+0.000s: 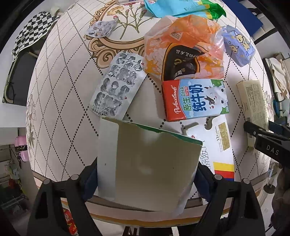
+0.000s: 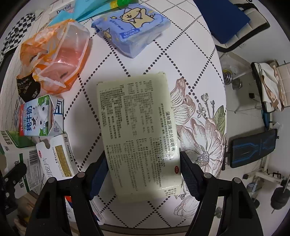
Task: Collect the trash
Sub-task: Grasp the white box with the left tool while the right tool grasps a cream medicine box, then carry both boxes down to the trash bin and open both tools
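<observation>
My left gripper (image 1: 146, 174) is shut on a flattened green-edged cardboard box (image 1: 148, 163), held above the near table edge. My right gripper (image 2: 143, 170) is shut on a folded pale medicine leaflet (image 2: 139, 134) with printed Chinese text; it also shows in the left wrist view (image 1: 253, 103). On the table lie a milk carton (image 1: 195, 99), an orange plastic bag (image 1: 183, 45) holding a black wrapper, a large foil blister sheet (image 1: 117, 87), a small blister pack (image 1: 101, 29), a white tablet box (image 1: 215, 147) and a blue tissue pack (image 2: 132, 30).
The round table (image 2: 199, 63) has a white floral cloth. A teal packet (image 1: 172, 8) and green wrapper (image 1: 215, 9) lie at the far edge. A checkered chair (image 1: 30, 36) stands at the left. Dumbbells (image 2: 233, 79) and a bench (image 2: 253, 148) stand on the floor at the right.
</observation>
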